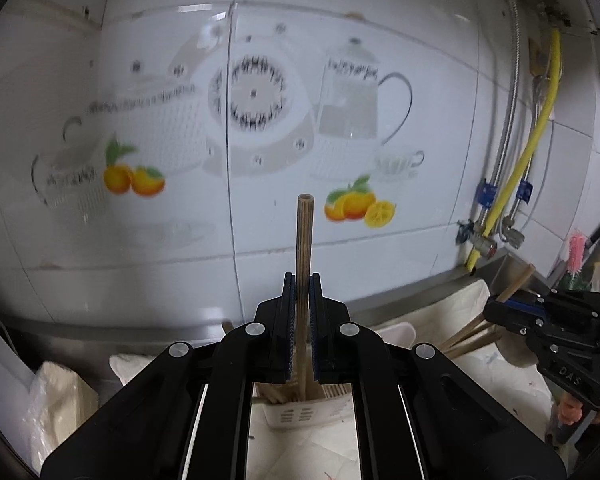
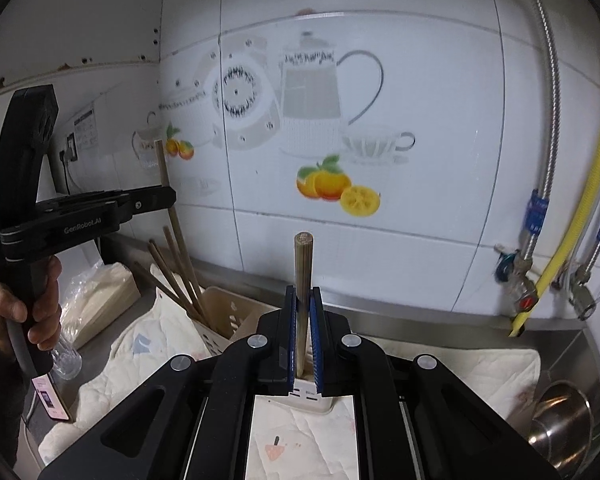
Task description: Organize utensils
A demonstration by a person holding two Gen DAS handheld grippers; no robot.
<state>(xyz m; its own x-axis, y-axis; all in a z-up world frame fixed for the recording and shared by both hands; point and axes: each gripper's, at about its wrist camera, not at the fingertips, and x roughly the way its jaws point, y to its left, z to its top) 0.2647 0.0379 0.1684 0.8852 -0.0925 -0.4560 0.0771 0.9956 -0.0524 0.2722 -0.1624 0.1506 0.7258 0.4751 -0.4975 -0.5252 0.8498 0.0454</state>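
Chopsticks are the thing in hand: one wooden chopstick (image 1: 303,248) stands upright between the fingers of the left gripper (image 1: 302,280), its round tip rising above them against the tiled wall (image 1: 420,60). A second chopstick (image 2: 303,280) stands the same way in the right gripper (image 2: 303,292). Each gripper is closed narrowly on its own stick, the blue pads pressing it from both sides.

Below the left gripper a pale slotted holder (image 1: 296,414) sits on a white cloth (image 1: 300,452), and the held stick's lower end reaches down into it beside other sticks whose number cannot be told there. In the right wrist view that cream holder (image 2: 228,312) stands near the back edge of the worktop (image 2: 440,320) with about four loose chopsticks (image 2: 180,272) leaning out of it toward the left. A second white slotted holder (image 2: 308,394) lies directly under the right gripper, below its stick's lower end.

Two grippers, two held sticks and two holders show in all. At the worktop's right edge sits a steel bowl (image 2: 560,416); a yellow hose (image 2: 592,184) runs down the wall there.
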